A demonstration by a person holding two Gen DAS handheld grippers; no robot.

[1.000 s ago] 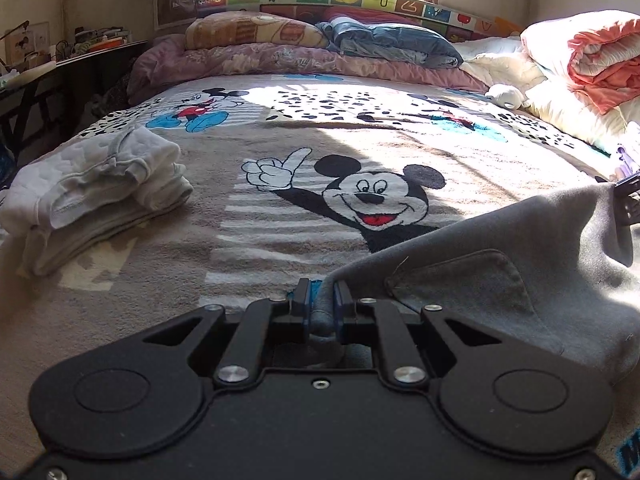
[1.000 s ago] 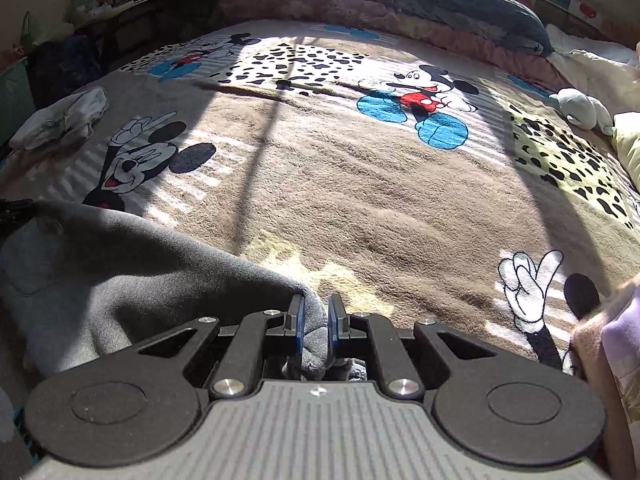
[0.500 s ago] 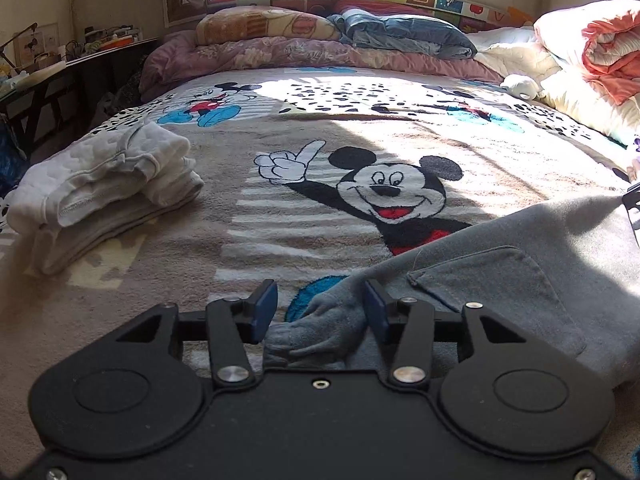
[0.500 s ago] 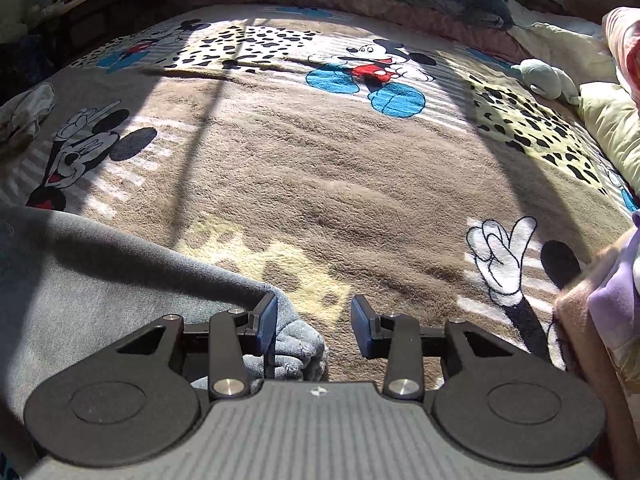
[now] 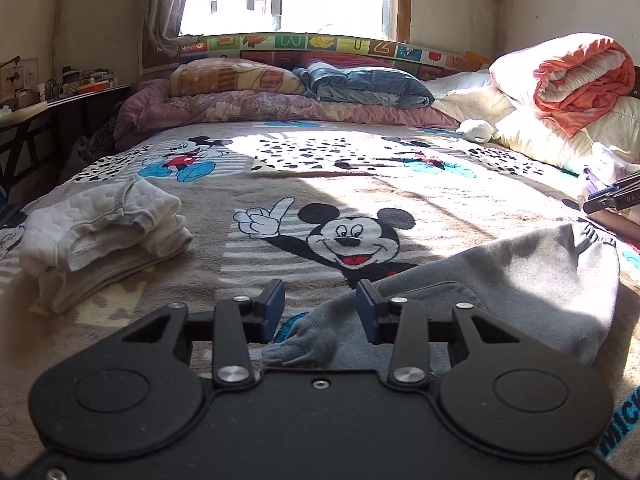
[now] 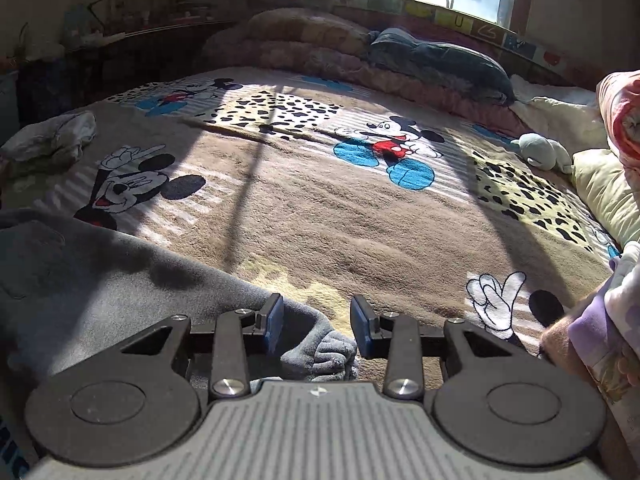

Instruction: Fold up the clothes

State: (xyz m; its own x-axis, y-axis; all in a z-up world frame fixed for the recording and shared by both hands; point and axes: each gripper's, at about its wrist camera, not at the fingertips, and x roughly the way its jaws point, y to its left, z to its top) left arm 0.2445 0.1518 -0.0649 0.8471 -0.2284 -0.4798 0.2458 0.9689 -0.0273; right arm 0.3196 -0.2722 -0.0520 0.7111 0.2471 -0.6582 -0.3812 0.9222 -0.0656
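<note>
A grey garment (image 5: 500, 280) with a patch pocket lies on the Mickey Mouse blanket (image 5: 360, 184), spread to the right in the left wrist view. My left gripper (image 5: 320, 304) is open above its bunched left corner, which lies loose between the jaws. In the right wrist view the same grey garment (image 6: 100, 276) fills the lower left. My right gripper (image 6: 316, 320) is open over its crumpled right corner (image 6: 324, 354). A folded white garment (image 5: 104, 232) rests at the left of the bed.
Pillows and a pink quilt (image 5: 280, 100) line the headboard under the window. A rolled orange and cream duvet (image 5: 572, 88) is piled at the right. A small plush toy (image 6: 540, 152) lies by it. A cluttered shelf (image 5: 60, 88) runs along the left wall.
Both grippers were shut on the grey garment's corners one second ago. They opened and let go, and both views have risen while the garment stays on the blanket.
</note>
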